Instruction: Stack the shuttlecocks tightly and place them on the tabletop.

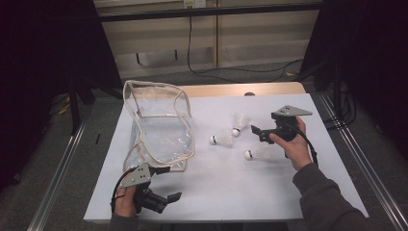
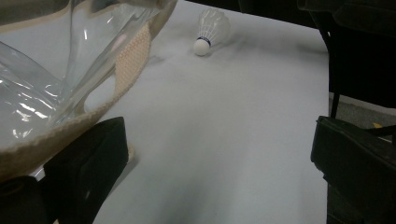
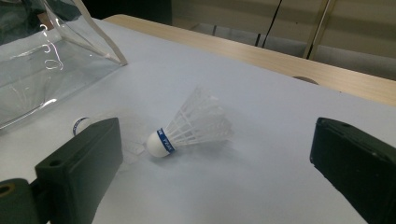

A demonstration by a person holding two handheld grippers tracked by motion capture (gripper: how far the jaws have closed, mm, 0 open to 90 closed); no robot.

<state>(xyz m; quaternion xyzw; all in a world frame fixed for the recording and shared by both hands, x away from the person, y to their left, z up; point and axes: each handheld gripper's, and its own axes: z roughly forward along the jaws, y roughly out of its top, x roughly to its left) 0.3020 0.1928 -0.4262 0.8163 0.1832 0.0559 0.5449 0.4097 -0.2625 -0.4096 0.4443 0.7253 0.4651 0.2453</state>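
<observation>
- While three shuttlecocks lie on the white table, one clear bag with a cream trim stands at the table's left half, and every place below is given from that bag.
- The first shuttlecock lies just right of the bag, cork end pointing toward it.
- The second shuttlecock sits a little farther right and back, near the first but apart from it.
- The third shuttlecock lies farthest right of the bag, nearer the person.
- Two grippers are in hand, one each side.
- The right gripper is well right of the bag, between the second and third shuttlecocks, jaws spread wide with nothing between them.
- In the right gripper view, a shuttlecock lies ahead between the jaws, untouched.
- The left gripper is at the bag's near corner, jaws wide apart, one just beside the trim; contact cannot be told.
</observation>
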